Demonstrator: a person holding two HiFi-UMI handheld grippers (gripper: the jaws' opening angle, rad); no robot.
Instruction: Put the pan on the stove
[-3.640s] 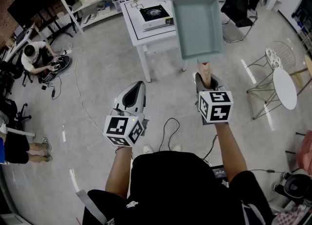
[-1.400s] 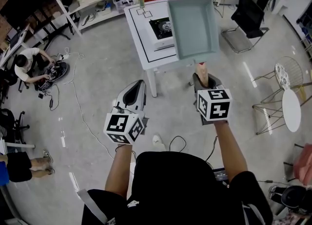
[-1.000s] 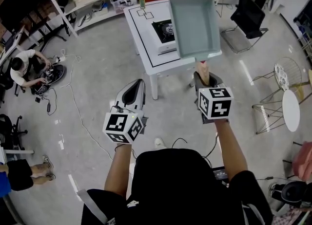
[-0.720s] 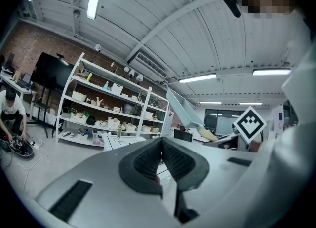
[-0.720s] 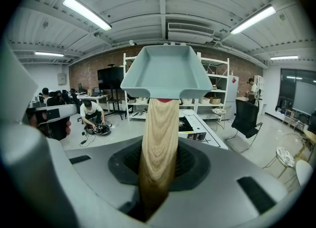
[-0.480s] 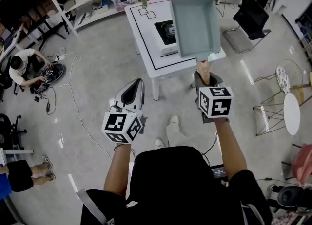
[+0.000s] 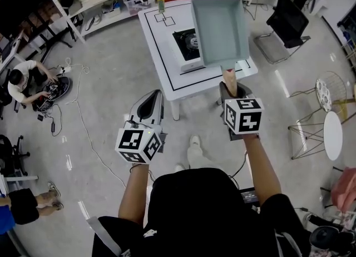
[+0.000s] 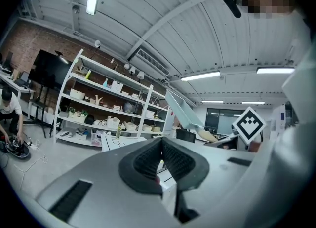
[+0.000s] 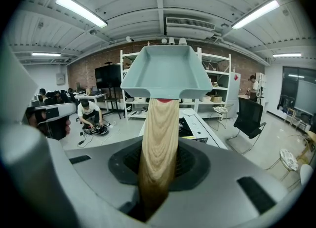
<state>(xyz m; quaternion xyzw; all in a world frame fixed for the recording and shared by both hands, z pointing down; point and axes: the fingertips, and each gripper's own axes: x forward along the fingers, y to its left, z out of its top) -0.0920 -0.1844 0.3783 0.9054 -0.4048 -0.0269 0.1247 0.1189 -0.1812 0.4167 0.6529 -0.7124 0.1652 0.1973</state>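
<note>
The pan (image 7: 219,23) is up in the air in front of me, held out from my right gripper (image 7: 231,89) by its handle. In the head view it covers the right side of the stove and the table's right edge; it rests on neither. It is a deep, rectangular pan in pale blue-green, with sloped walls and an empty inside. From the left gripper view it tilts upward away from my hand (image 8: 182,111).

The long white shelving (image 7: 100,0) runs along the far side of the room, stacked with boxes and small goods. The white table (image 7: 161,55) stands before me, marked with thin black lines and two small squares near its far corner. A black chair (image 7: 286,25) sits off to its right, and a person (image 7: 25,78) crouches over gear on the floor at the left.

The stove (image 7: 186,41) is a single-burner unit with a black top and a white body, set near the table's middle.

My right gripper is clamped on the pan's handle (image 9: 158,143), a light-grained wooden bar with a red ring where it meets the pan body. The pads press it on both sides. My left gripper (image 7: 157,95) hangs beside it, jaws together, nothing between them (image 8: 162,160).

A small yellow-green bottle (image 7: 161,3) stands at the table's far edge.
</note>
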